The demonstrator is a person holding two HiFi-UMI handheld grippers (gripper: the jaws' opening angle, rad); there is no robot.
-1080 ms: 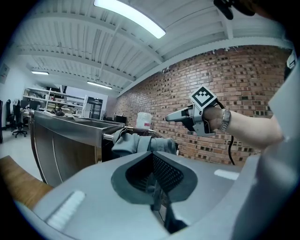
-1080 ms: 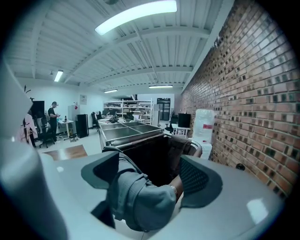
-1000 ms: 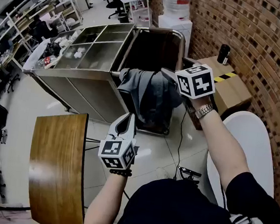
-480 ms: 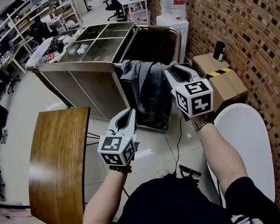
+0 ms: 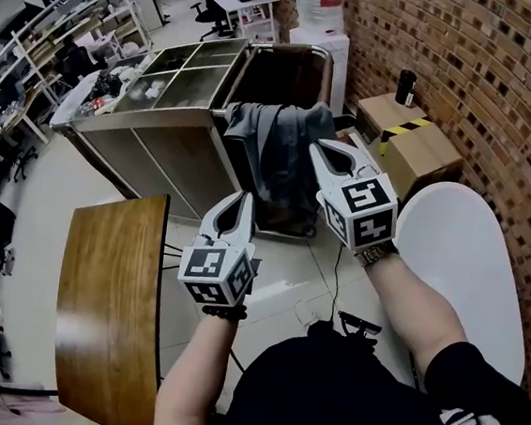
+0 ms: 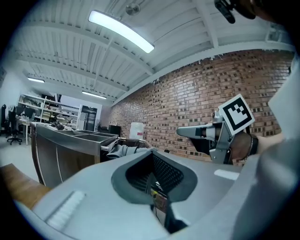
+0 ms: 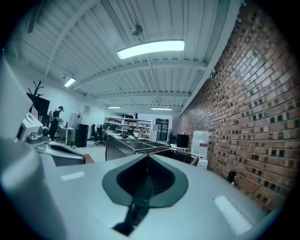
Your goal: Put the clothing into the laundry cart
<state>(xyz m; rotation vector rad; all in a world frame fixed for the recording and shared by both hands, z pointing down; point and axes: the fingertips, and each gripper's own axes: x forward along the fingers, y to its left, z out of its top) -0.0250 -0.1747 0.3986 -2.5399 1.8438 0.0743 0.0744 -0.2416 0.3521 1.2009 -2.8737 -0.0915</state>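
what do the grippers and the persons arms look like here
The left gripper and right gripper are pale grey wedge-shaped shells with dark ribbed pads, each carrying a white cube of black square markers. The person wears a black short-sleeved top, a metal watch on the right wrist, and a dark bracelet on the left.

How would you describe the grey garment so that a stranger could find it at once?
Start at the red brick wall; beside it stands a steel laundry cart with a dark bin. The crumpled grey garment hangs over that bin's near rim, the only draped cloth there.
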